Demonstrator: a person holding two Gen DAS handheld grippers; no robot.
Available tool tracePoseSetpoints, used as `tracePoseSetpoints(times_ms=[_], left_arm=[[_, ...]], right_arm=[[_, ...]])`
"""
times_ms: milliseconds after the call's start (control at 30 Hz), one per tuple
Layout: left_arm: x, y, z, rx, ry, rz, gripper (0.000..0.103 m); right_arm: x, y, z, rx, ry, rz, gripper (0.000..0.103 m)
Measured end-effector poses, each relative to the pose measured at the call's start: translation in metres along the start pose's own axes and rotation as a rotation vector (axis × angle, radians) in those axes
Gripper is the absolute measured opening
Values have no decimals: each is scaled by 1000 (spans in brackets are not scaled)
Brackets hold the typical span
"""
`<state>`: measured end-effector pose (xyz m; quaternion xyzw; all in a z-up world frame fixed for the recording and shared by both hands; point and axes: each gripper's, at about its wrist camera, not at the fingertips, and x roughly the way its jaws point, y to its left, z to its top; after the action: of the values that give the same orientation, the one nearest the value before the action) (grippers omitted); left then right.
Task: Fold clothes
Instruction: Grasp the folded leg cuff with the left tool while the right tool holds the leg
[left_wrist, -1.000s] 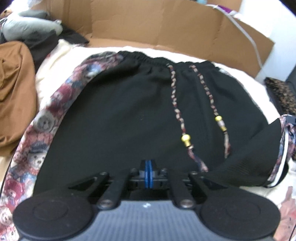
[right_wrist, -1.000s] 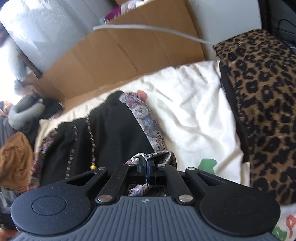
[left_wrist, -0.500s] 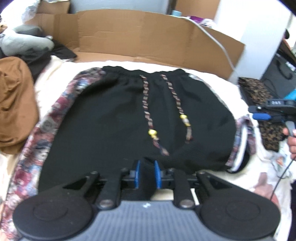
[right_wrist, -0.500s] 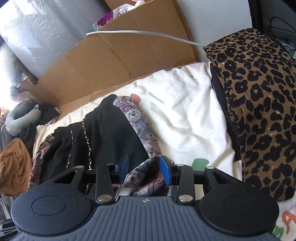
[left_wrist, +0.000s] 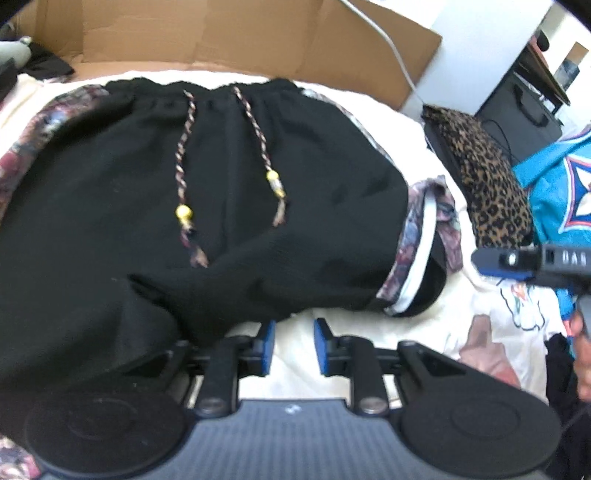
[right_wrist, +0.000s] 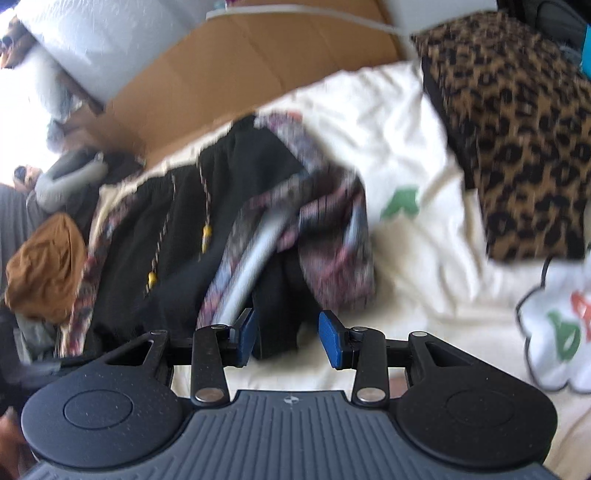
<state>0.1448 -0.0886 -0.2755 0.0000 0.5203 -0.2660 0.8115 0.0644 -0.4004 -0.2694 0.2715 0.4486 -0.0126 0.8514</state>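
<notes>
At the near edge of the bed (left_wrist: 373, 325), the left gripper (left_wrist: 291, 347) has its jaws opening with only sheet between them, while the right gripper (right_wrist: 288, 338) stands released, loose black cloth between its pads unpinched. The black shorts (left_wrist: 207, 206) lie spread across the bed's middle, hem turned up, apparently one fold in with more to come. Beyond, cardboard (left_wrist: 236, 33) walls the far edge and a leopard-print cushion (right_wrist: 517, 122) crowds the right side, leaving free sheet between.
</notes>
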Motion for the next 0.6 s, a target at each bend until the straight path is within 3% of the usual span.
tracePoseSetpoints(times_ms=[467,500,567,600], left_arm=[[15,-1,-8,-11,31,-24,24],[16,0,-7,-11,30,-26,24],[18,-1,-3,-6,28,-30,24],[19,-3,-2,-4,30,-33,24]], right_arm=[[63,27,-24,-144,85,18,44],[65,27,-25,-134,89,25,40],[65,26,-25,-114,99,41,4],[63,26,-25,-103,105,50,4]])
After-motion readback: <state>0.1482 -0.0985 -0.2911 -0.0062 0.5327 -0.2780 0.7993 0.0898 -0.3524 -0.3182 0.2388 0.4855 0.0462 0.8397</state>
